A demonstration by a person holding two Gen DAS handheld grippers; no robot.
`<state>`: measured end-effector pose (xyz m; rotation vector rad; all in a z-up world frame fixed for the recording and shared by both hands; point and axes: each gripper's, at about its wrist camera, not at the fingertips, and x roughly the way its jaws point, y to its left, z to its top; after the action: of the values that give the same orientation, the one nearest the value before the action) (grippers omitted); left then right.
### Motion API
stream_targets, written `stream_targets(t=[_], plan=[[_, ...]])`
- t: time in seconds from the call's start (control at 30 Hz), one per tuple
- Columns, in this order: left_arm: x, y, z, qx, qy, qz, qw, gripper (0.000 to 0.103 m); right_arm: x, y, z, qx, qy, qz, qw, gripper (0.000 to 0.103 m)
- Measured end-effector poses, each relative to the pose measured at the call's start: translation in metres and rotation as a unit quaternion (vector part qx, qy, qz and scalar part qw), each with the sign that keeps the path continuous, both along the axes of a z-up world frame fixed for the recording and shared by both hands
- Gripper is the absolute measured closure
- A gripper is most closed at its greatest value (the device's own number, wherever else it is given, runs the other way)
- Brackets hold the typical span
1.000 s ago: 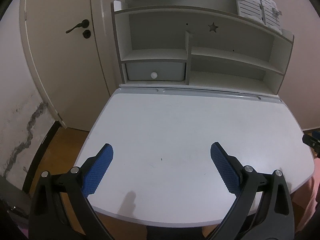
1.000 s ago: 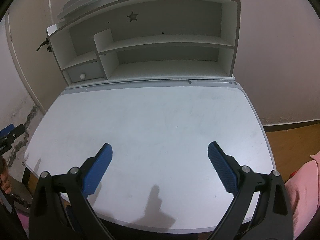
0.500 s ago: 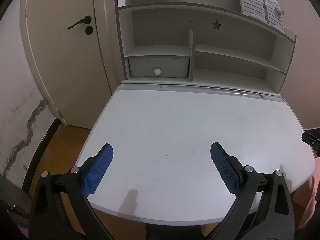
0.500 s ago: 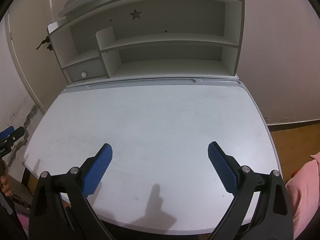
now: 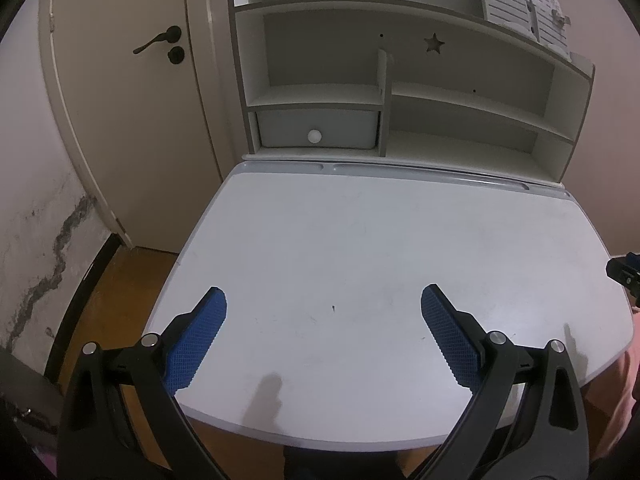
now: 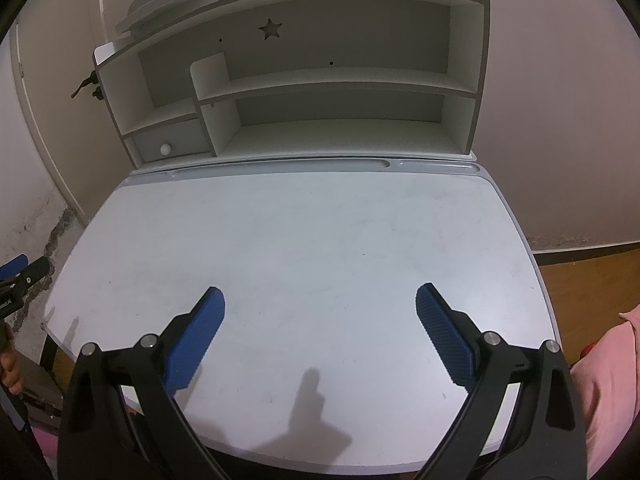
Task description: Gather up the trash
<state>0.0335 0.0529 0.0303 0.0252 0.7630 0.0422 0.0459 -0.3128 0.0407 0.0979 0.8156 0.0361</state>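
No trash shows in either view. My left gripper (image 5: 322, 300) hangs open over the near left part of a pale grey desk top (image 5: 380, 240), nothing between its blue pads. My right gripper (image 6: 320, 300) is open too, above the desk top (image 6: 312, 240) near its front edge, and holds nothing. The tip of the right gripper (image 5: 624, 272) peeks in at the far right of the left wrist view. The left gripper (image 6: 20, 272) shows at the left edge of the right wrist view, with a hand (image 6: 8, 364) below it.
A white shelf unit (image 5: 400, 92) with a small knobbed drawer (image 5: 316, 128) stands at the desk's back. A door (image 5: 132, 80) with a dark handle is left of it. Wooden floor (image 5: 120, 280) lies beside the desk. A cracked wall (image 5: 36, 240) is at the left. Pink cloth (image 6: 608, 380) sits at the right.
Both cameras have drawn back and tilted slightly, so the desk and shelf sit a little lower and farther off. Both grippers stay open and hold nothing.
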Motion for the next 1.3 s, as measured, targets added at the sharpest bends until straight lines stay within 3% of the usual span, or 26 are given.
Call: stream_targets(t=[1.3], plan=[[0.017,-0.004,-0.010,0.006,0.015,-0.006,0.9999,0.008,0.012,-0.005,-0.010,-0.002,0.011,-0.013,1.000,0.010]])
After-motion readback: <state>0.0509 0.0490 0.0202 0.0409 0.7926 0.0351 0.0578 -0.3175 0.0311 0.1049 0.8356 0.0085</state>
